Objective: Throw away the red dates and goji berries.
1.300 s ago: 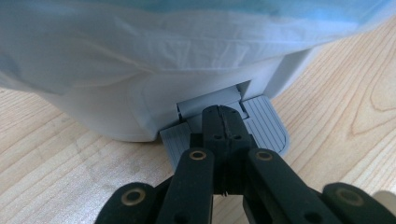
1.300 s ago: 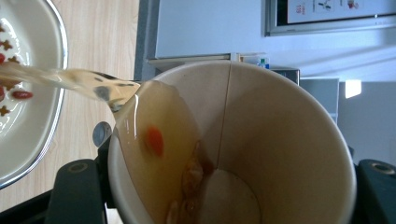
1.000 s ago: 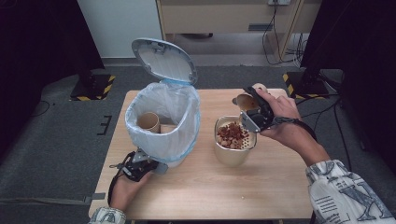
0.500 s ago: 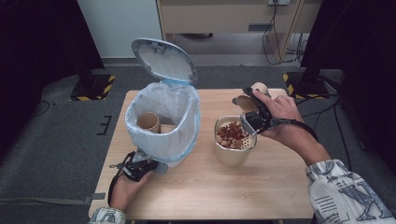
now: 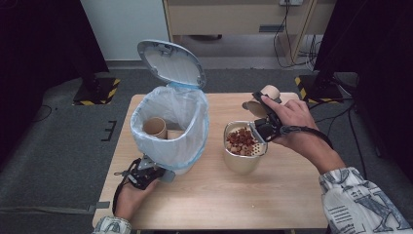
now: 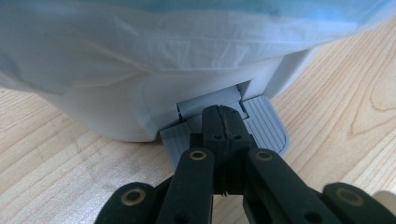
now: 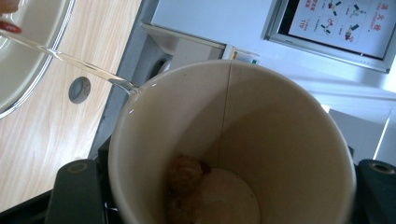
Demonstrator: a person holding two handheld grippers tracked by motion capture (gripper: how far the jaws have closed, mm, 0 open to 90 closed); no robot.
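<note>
My right claw (image 5: 257, 108) grips a tilted paper cup (image 7: 233, 140) by its wall, over the strainer bowl (image 5: 242, 151) of food scraps, liquid trickling from the rim. The cup looks light and easily crushed, so a gentle mid-wall hold suits. My left claw (image 6: 223, 116), shut empty, presses the bin pedal (image 6: 264, 123).

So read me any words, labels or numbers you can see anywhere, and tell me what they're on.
Poster on the wall, seen in the right gripper view: red characters and small diagrams, too blurred to read.
Paper cup, bin, strainer bowl: no text visible.
Nothing else legible.
</note>
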